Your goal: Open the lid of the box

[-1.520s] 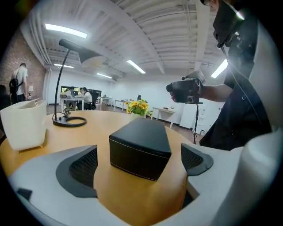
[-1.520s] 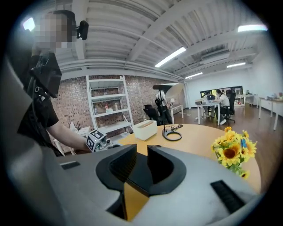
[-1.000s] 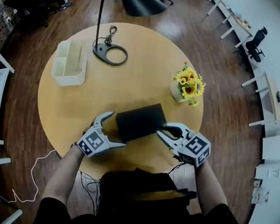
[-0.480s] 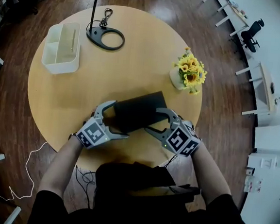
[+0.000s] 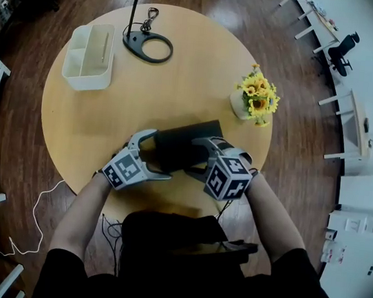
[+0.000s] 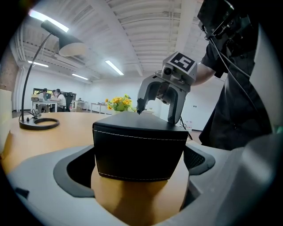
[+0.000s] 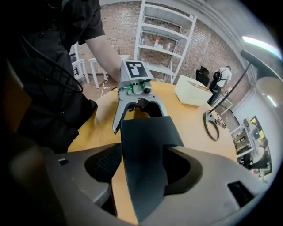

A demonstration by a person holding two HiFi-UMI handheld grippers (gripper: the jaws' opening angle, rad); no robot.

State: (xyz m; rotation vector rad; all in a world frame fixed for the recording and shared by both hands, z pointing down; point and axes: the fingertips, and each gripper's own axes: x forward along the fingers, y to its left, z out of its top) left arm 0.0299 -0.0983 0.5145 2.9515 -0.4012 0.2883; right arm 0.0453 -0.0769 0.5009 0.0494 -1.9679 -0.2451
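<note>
The black box (image 5: 180,148) lies by the near edge of the counter (image 5: 111,119) with its lid down, so the step in hand is taking hold of that lid. The left gripper (image 5: 162,154) looks clamped across the box's left end. The right gripper (image 5: 196,156), tipped down over the right end, has just been opening its jaws and straddles the box spread wide, not pressing. Next it should pinch only the lid's rim and lift.

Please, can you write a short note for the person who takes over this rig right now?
Left gripper: shut on one end of the black box, which stands on the round table.
Right gripper: open, jaws just been opening; they straddle the box's other end from above, not gripping it.
Done: box held. Lid is closed.
Left: probably grip the lid's edge with the right gripper and lift it.
</note>
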